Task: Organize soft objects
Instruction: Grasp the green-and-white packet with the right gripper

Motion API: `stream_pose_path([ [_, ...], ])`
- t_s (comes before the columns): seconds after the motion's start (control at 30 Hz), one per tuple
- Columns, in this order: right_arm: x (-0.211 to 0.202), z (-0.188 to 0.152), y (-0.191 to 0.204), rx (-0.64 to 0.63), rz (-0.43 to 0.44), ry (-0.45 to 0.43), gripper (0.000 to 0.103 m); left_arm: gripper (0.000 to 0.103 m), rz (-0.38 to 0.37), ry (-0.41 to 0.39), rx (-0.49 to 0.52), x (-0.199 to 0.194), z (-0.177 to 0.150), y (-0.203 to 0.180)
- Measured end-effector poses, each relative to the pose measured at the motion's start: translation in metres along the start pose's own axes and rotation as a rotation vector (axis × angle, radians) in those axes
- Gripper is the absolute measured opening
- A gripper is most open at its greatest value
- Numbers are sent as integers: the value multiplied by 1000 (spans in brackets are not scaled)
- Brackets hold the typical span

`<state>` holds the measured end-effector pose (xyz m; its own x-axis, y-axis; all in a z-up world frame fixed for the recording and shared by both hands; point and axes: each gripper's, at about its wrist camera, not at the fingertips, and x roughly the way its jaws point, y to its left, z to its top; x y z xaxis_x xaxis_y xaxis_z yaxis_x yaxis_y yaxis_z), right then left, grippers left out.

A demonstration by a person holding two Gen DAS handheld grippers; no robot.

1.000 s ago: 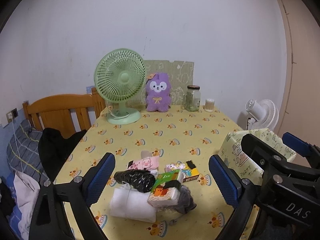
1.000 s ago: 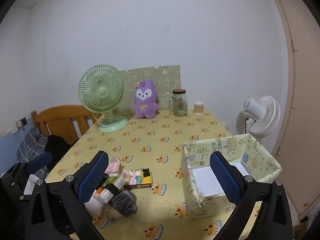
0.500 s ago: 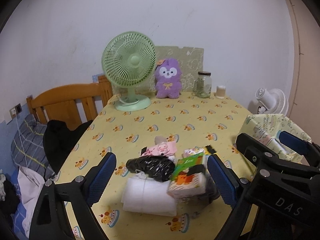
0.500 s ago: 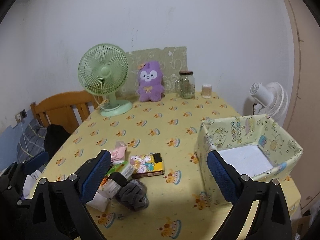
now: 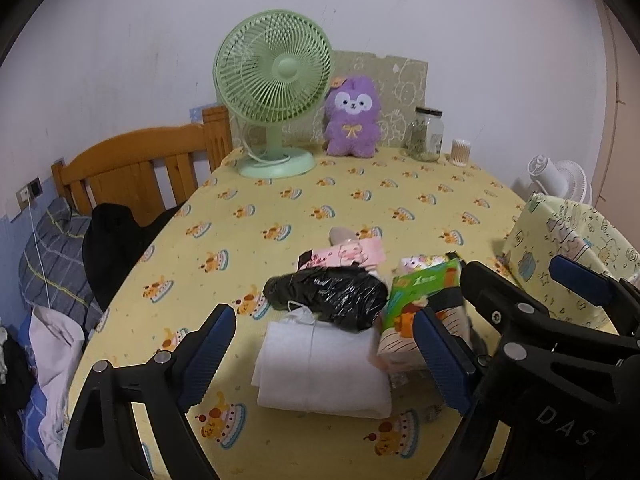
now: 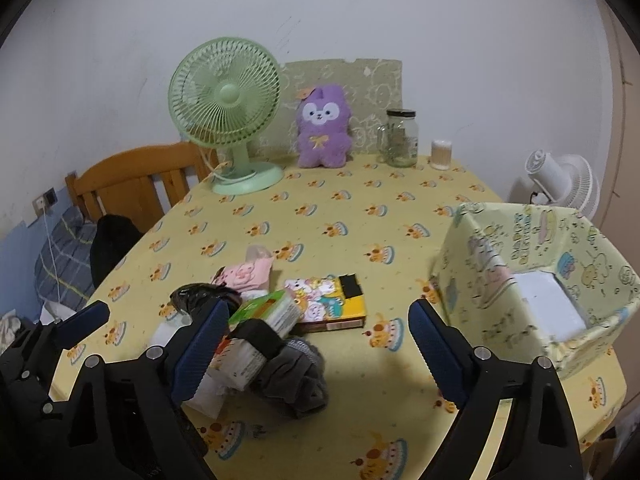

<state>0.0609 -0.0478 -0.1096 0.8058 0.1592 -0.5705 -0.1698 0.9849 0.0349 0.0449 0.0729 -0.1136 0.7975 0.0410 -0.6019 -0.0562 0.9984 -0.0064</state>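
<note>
Clutter of soft things lies bunched on the yellow surface (image 5: 352,204). Left gripper (image 5: 324,354) hangs wide open and empty above a folded white cloth (image 5: 320,372), whose long axis runs across between the pads. Just beyond it sits a black plastic bundle (image 5: 328,296), then a pink packet (image 5: 352,254) angled up to the right. A green tissue pack (image 5: 420,296) leans at the right pad. Right gripper (image 6: 314,350), equally wide open, holds nothing; grey cloth (image 6: 292,376) lies by its left pad, a cartoon box (image 6: 328,300) ahead, a patterned fabric bin (image 6: 536,276) to its right.
</note>
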Motion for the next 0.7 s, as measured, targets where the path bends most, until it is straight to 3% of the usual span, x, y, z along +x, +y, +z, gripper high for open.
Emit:
stream_pose_path([
  [0.3,26,-4,9,-17,35,66,85,90,-4,50,-13,17,-6,6],
  [0.5,36,-6,15,-31,55,95,73,90,-6,74,-19,24,-9,6],
  [0.7,38,-7,20,-50,87,98,46,90,1,87,3,26,-9,2],
])
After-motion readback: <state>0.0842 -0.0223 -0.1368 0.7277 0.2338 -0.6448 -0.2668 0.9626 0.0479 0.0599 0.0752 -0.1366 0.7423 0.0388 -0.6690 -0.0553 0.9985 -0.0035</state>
